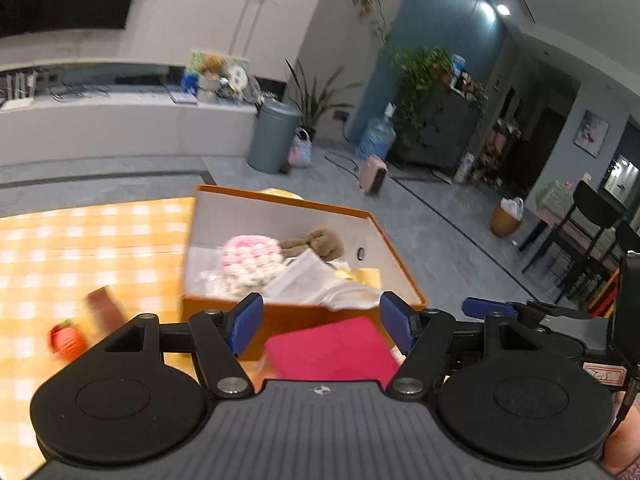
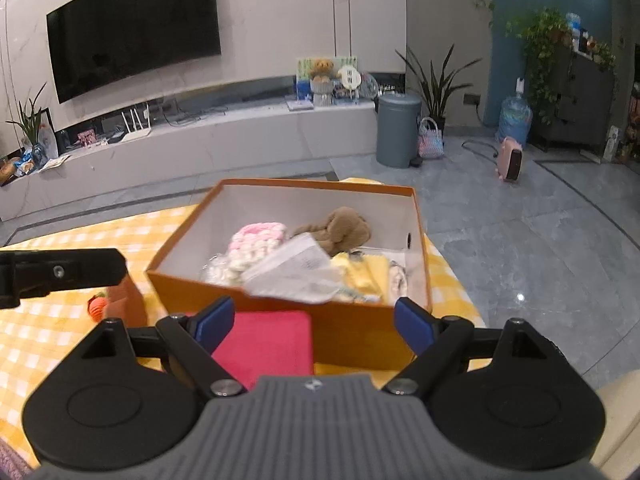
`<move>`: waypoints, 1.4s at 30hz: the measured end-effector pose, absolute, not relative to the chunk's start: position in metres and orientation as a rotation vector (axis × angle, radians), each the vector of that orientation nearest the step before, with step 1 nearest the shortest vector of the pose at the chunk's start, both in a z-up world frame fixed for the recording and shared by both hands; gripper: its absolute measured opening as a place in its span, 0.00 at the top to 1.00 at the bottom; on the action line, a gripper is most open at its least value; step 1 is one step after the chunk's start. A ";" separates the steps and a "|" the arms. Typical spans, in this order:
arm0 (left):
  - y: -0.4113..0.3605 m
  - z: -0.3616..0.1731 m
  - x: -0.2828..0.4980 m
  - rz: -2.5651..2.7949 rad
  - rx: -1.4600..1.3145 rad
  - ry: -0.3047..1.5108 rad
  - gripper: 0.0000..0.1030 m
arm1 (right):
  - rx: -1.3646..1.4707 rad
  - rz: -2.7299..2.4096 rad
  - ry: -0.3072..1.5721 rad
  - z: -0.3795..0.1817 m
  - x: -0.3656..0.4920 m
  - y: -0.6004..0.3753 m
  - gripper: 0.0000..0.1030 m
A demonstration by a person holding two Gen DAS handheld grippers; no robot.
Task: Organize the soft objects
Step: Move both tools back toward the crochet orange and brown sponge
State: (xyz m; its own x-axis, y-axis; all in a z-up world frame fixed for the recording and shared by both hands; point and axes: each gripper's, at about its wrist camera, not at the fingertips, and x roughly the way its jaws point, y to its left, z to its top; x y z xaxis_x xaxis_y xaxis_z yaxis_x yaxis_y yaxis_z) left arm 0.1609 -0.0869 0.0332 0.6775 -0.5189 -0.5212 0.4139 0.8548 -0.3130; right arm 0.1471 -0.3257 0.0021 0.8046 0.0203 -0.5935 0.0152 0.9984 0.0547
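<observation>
An orange box (image 1: 304,312) (image 2: 280,304) with white inner walls stands on a yellow checked tablecloth (image 1: 80,248) (image 2: 60,340). Inside lie a pink-and-white knitted piece (image 1: 250,258) (image 2: 256,242), a brown plush toy (image 1: 316,242) (image 2: 340,230), a clear bag with paper (image 1: 304,284) (image 2: 296,272) and a yellow cloth (image 2: 364,276). A folded pink-red towel (image 1: 332,348) (image 2: 268,344) lies on the table in front of the box. My left gripper (image 1: 322,326) and right gripper (image 2: 314,322) hover above the towel, both open and holding nothing.
A small orange carrot-like toy (image 1: 67,340) (image 2: 98,306) and a brown block (image 1: 106,308) (image 2: 126,300) lie left of the box. The other gripper shows at the view edge (image 1: 520,312) (image 2: 60,272). Beyond the table are grey floor, a grey bin (image 2: 398,128), and dark chairs (image 1: 580,232).
</observation>
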 end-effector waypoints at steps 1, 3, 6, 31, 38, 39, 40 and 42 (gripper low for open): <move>-0.080 0.032 0.154 -0.512 -0.178 0.627 0.24 | 0.058 0.001 0.631 0.000 0.140 -0.320 0.17; -0.070 0.025 0.140 -0.488 -0.182 0.616 0.24 | 0.061 0.001 0.626 -0.004 0.129 -0.309 0.17; -0.054 0.014 0.124 -0.452 -0.185 0.616 0.24 | 0.035 0.000 0.621 -0.010 0.113 -0.290 0.17; 0.061 -0.027 0.073 -0.214 -0.222 0.608 0.24 | -0.086 0.204 0.638 -0.043 0.081 -0.157 0.17; 0.080 -0.036 0.096 -0.184 -0.260 0.619 0.24 | -0.138 0.253 0.638 -0.051 0.105 -0.134 0.17; 0.081 -0.036 0.101 -0.183 -0.256 0.623 0.24 | -0.149 0.258 0.636 -0.052 0.109 -0.132 0.17; 0.081 -0.037 0.106 -0.183 -0.249 0.627 0.24 | -0.163 0.265 0.634 -0.054 0.113 -0.129 0.17; 0.079 -0.039 0.116 -0.187 -0.234 0.639 0.24 | -0.182 0.272 0.630 -0.056 0.124 -0.125 0.18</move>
State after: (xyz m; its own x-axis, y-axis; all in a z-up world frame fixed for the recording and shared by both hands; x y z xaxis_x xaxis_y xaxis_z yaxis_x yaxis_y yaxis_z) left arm 0.1160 0.0792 -0.0386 0.7875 -0.2436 -0.5662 0.1004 0.9570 -0.2721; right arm 0.1238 -0.1255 -0.0562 0.7743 0.1943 -0.6022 -0.3044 0.9487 -0.0854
